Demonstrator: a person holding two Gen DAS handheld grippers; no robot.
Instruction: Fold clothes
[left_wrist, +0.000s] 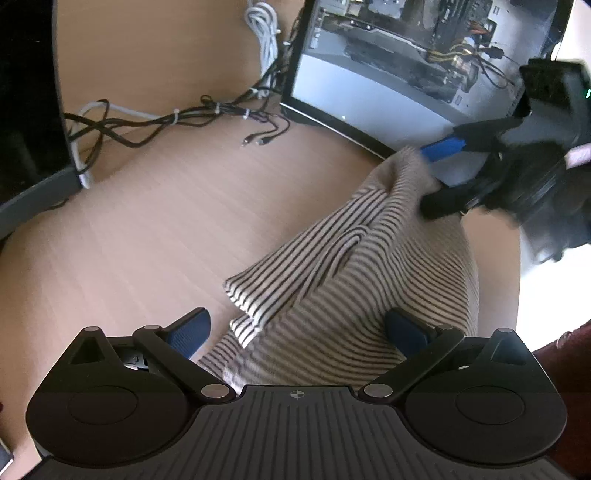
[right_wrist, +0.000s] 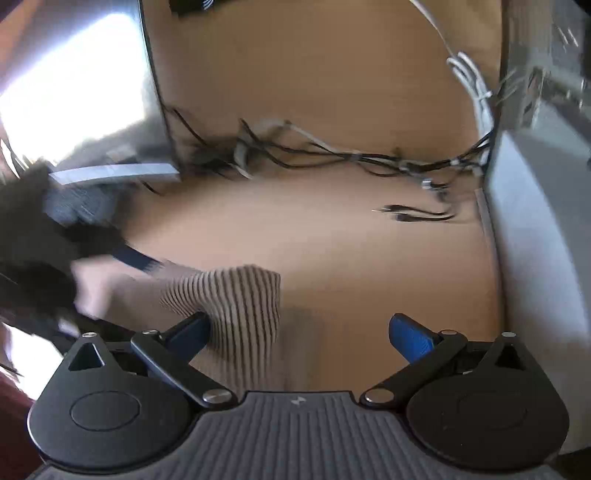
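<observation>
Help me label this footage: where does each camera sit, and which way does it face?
Left wrist: on the left hand-held gripper, angled down at the striped beige knit garment; its open fingers show, the right hand-held gripper beyond.
Right wrist: on the right hand-held gripper, angled down at the wooden desk; open fingers show.
Shared: garment, black cable bundle, desk.

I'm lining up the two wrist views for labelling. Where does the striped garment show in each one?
Left wrist: the striped garment fills lower centre to right, running up to the right gripper at upper right.
Right wrist: it sits lower left of centre, beside the gripper's left finger.
Shared landmark: the cable bundle at the back of the table.
</observation>
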